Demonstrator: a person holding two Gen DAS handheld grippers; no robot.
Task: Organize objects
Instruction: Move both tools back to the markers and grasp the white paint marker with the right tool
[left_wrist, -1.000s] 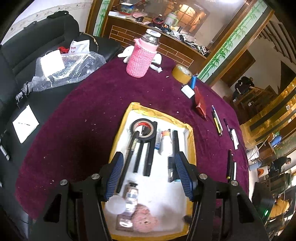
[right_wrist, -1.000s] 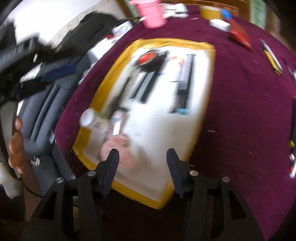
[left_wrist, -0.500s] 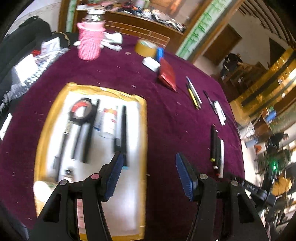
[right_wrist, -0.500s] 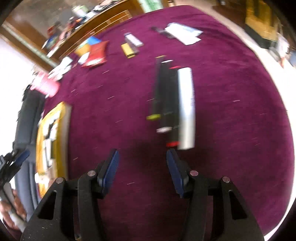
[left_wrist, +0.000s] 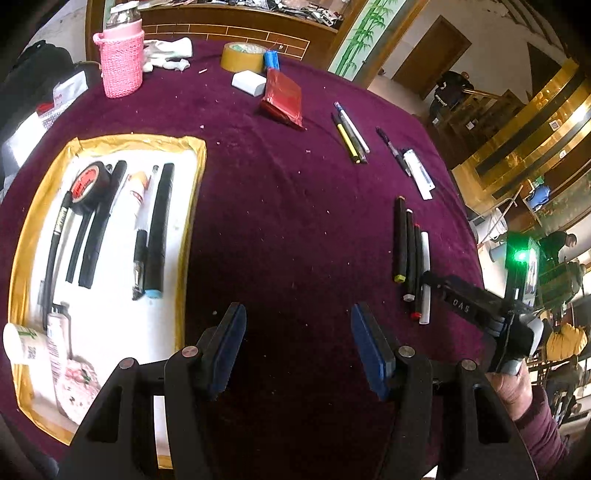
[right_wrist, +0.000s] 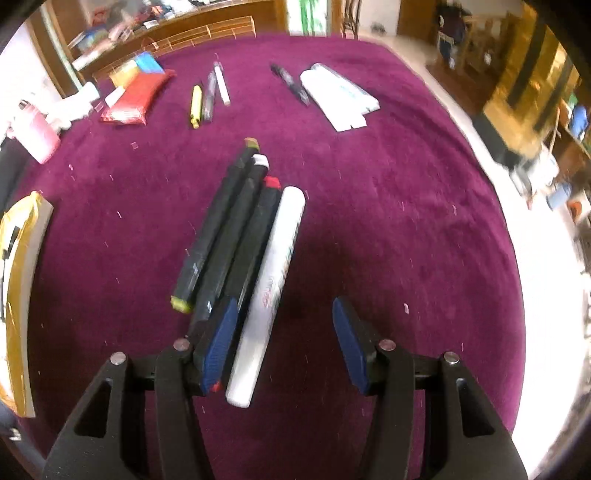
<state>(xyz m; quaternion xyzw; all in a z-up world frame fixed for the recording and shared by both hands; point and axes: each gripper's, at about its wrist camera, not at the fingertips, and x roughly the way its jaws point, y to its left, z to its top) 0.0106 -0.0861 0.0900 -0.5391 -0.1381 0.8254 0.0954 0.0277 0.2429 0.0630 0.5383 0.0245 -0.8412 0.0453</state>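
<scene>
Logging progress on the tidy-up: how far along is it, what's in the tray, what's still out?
Done: the tray already holds a tape roll, pens and small bottles. In hand: nothing; the right gripper is open over the four markers, the white marker between its fingers but not gripped. The left gripper is open over bare cloth. Left: those markers, the pens, red pouch, yellow tape.

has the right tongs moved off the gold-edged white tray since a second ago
Yes. The right tongs left the gold-edged white tray, now at the view's left edge, and hang open over the white marker on the purple cloth.
</scene>
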